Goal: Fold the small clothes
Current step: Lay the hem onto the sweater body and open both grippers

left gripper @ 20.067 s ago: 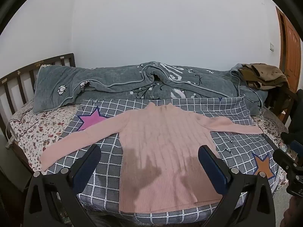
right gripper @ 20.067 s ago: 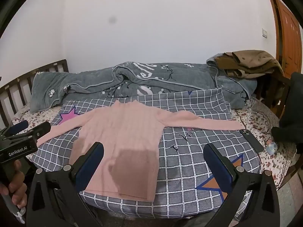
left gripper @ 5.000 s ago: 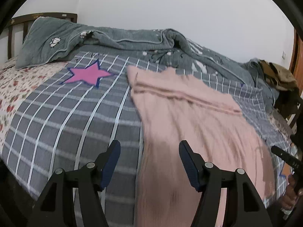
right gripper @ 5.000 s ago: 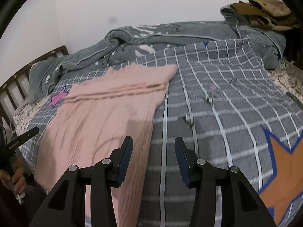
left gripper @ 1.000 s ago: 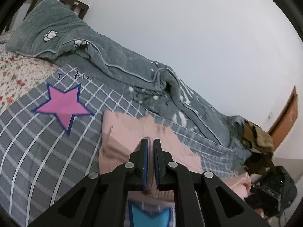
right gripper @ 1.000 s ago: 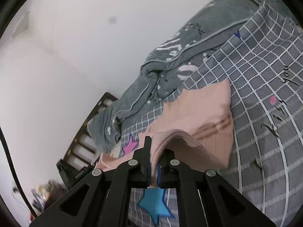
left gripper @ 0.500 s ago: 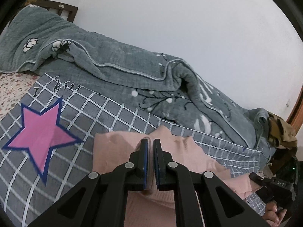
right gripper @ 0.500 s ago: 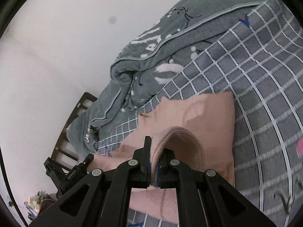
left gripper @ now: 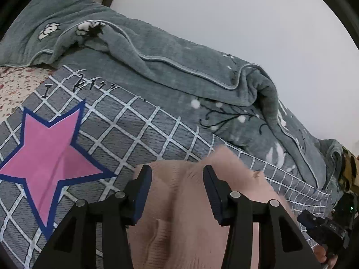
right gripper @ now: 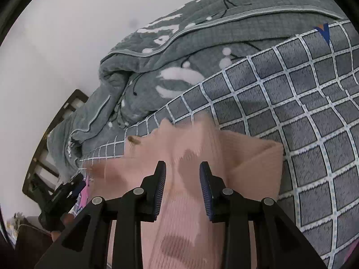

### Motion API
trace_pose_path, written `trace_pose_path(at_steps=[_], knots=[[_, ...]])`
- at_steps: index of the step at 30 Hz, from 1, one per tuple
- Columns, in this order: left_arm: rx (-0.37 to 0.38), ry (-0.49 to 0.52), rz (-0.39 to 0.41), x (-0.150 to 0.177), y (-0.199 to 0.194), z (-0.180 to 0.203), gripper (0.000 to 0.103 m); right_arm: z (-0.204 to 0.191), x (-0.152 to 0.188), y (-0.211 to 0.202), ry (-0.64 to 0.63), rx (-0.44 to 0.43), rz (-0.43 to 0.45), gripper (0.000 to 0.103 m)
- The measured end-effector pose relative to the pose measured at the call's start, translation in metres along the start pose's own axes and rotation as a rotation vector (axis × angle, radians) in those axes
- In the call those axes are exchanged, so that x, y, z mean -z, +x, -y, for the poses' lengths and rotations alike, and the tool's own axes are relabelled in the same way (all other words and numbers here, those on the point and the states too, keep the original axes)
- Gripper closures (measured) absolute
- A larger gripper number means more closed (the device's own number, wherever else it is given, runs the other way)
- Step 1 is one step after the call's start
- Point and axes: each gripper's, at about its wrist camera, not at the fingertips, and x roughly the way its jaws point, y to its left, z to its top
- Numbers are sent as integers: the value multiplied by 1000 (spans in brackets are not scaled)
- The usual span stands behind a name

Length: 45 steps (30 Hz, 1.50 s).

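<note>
Left hand-held gripper (left gripper: 176,179): released, jaws spread, nothing between the pads; it sits low over the pink sweater (left gripper: 190,213), whose top edge lies at 12 o'clock just past the fingertips.
Pink star (left gripper: 48,148): printed on the checked blanket (left gripper: 134,121), at 9 o'clock from the left tool, well apart from the garment.
Grey quilt (left gripper: 179,71): bunched along the far side of the bed, at 12 o'clock, not touching the sweater.
Sweater position: lying on the checked blanket in a doubled-over, compact shape; the collar end points toward the quilt.
Long axis: appears to run left to right between the two tools, though motion blur at the upper edge makes this uncertain.
Right hand-held gripper (right gripper: 182,174): released, pads apart, empty, directly above the sweater's right portion.
Folded corner (right gripper: 258,165): at 2 o'clock from the right tool, layers visibly stacked.
Nearer tool: both over the cloth; judged equal.
Next move, judged: smoothing or a further fold across the long axis.
</note>
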Motion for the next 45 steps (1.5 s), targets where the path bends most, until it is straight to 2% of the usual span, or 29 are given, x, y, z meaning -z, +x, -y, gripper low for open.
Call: trace_pose_path(at_steps=[3,8,13,16,22,29,37,45], knots=[[30,0,-9,3,-2,-1,49,0,7,-13,8,1,6,71],[44,23,-58,17,-7,-2,47,-6,21,-34,-20,88,-10,71],[63,110,-96,34,-21,3,41,-10,57,-63,-74,139,20,70],[66,130,-101,41,-33,0,39,-13,80,-74,-113,176,41,67],[62,90,-129,57,-54,-24,36,-13,113,-72,-162,234,30,63],[108,54,-200,83,-71,-42,35,-4,115,-74,-124,251,37,61],[68,102,-202,92,-63,-32,34,-2,118,-73,-145,279,18,59],[97,91,-205,88,-49,-27,34,-1,119,-67,-155,294,8,58]])
